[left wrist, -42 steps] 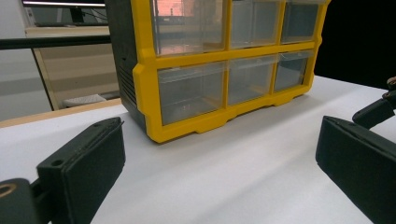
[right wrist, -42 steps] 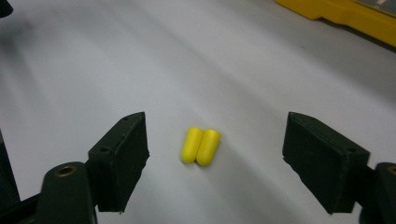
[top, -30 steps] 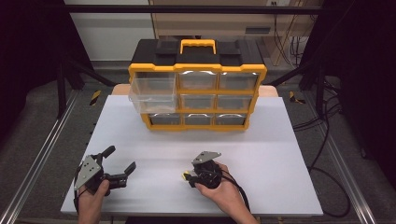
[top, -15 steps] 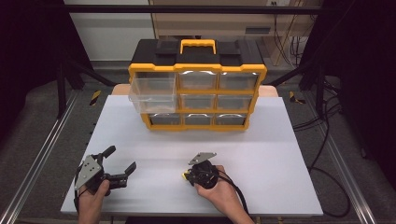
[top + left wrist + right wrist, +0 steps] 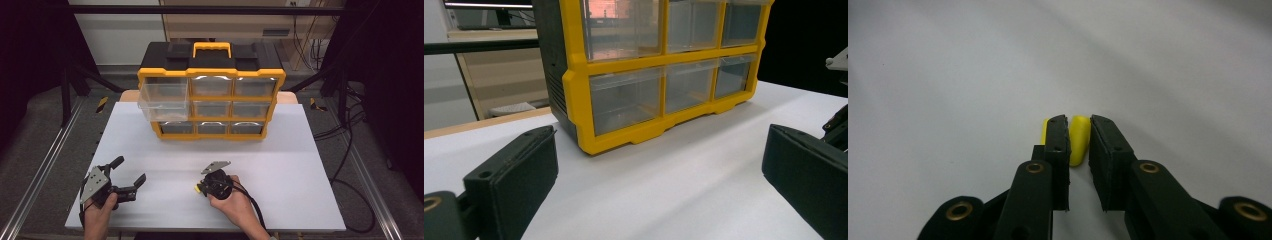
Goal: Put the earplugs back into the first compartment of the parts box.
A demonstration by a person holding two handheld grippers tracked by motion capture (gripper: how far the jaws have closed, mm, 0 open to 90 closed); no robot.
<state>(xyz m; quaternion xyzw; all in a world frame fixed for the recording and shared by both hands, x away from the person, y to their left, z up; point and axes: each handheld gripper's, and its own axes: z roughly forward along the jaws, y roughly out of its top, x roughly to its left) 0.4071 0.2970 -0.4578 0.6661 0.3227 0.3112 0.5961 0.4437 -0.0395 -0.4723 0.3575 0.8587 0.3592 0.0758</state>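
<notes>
The right gripper (image 5: 201, 188), at the near middle of the white table (image 5: 300, 165), now has its jaws closed around a small yellow piece (image 5: 1079, 139); in the right gripper view the piece sits pinched between the two black pads, its rounded tip poking out just above the table surface. Compared with the picture half a second earlier, this gripper has shifted only slightly, which suggests that the grasp has just been secured and the lift has not yet begun. The left gripper (image 5: 129, 175), at the near left, has stayed in place with its jaws spread wide and nothing between them. At the far side stands the yellow-and-black drawer cabinet (image 5: 210, 95), its top-left drawer (image 5: 164, 95) pulled out toward the table. That open drawer is the likely destination for the held piece.
</notes>
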